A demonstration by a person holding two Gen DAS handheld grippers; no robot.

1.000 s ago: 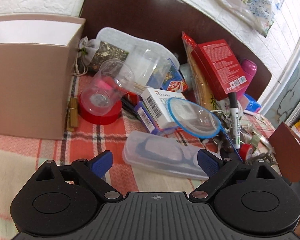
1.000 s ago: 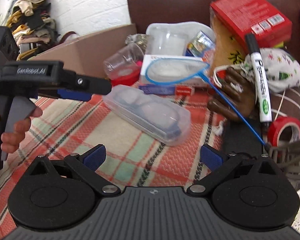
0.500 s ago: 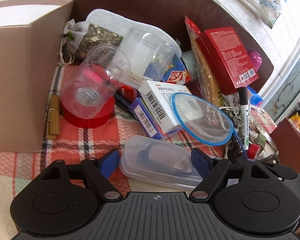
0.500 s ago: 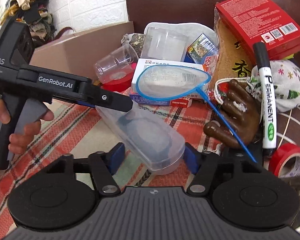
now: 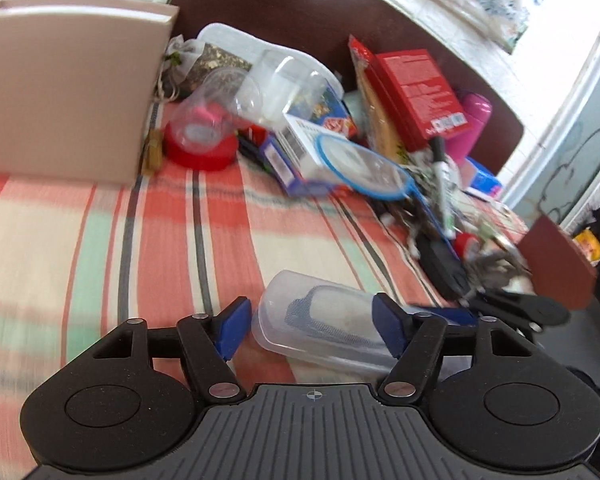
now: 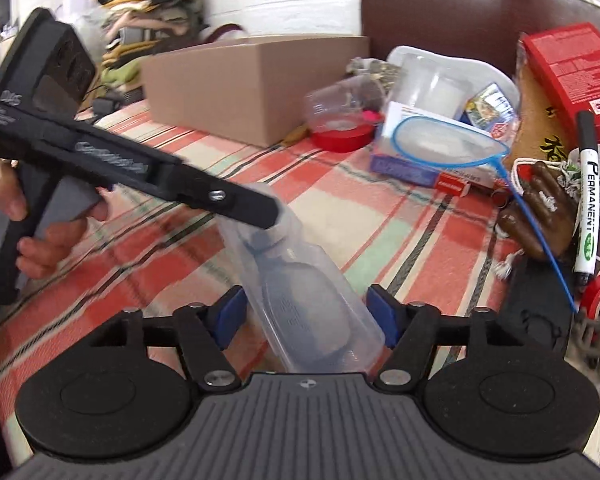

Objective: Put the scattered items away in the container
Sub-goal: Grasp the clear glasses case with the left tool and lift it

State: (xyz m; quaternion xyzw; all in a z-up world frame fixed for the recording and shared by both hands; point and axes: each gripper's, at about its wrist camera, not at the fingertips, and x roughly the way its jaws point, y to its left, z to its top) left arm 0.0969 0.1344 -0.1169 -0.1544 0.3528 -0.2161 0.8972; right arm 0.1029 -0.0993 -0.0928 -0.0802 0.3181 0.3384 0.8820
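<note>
A clear plastic case (image 5: 324, 320) with something dark inside sits between the blue pads of both grippers, lifted off the checked cloth (image 5: 160, 240). My left gripper (image 5: 312, 328) is shut on one end of it. My right gripper (image 6: 306, 318) is shut on the other end of the case (image 6: 300, 292). The left gripper's body (image 6: 100, 156) shows at the left in the right wrist view. The brown cardboard box (image 5: 64, 92) stands at the far left; it also shows in the right wrist view (image 6: 240, 88).
A pile lies at the back right: a clear cup (image 5: 208, 124) on a red tape roll (image 5: 200, 152), a blue-rimmed net (image 5: 360, 164), a red box (image 5: 416, 88), a black marker (image 6: 588, 200), a brown wooden hand (image 6: 540, 216). A dark chair back (image 5: 300, 8) stands behind.
Both grippers have closed on the clear case and carried it back from the pile, up off the cloth. The pile now lies farther away in both views.
</note>
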